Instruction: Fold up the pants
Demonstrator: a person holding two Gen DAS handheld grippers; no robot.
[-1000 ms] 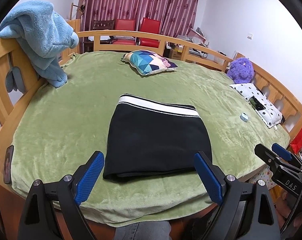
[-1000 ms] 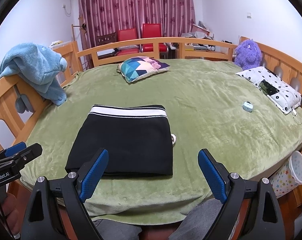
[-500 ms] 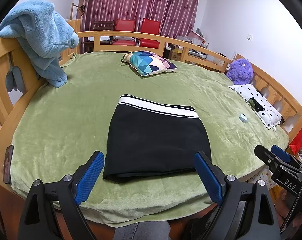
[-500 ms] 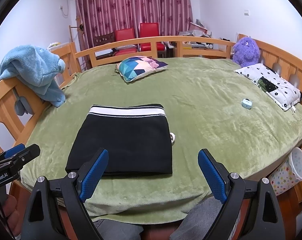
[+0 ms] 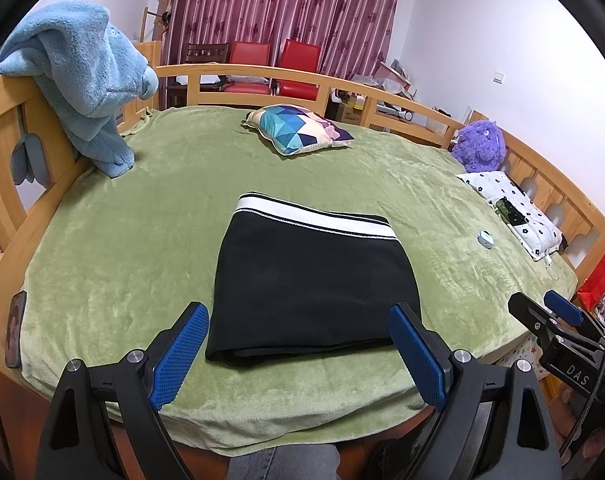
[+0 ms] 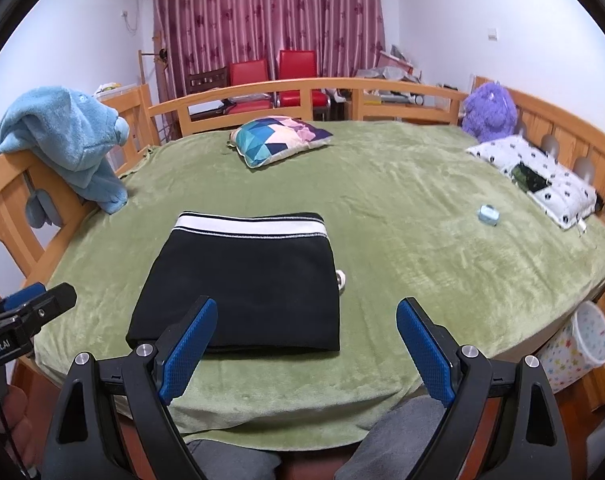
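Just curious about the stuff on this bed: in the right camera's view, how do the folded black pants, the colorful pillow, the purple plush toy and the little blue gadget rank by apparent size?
1. folded black pants, nearest the camera
2. colorful pillow
3. purple plush toy
4. little blue gadget

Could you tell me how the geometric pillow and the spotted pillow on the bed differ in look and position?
The geometric pillow is patterned in blue, teal, pink and dark triangles; the spotted pillow is white with small black marks. The geometric pillow lies near the far rail, mid-bed; the spotted pillow lies along the right-hand rail beside the purple plush toy. A dark object rests on the spotted pillow; nothing rests on the geometric one. Both lie on the green blanket.
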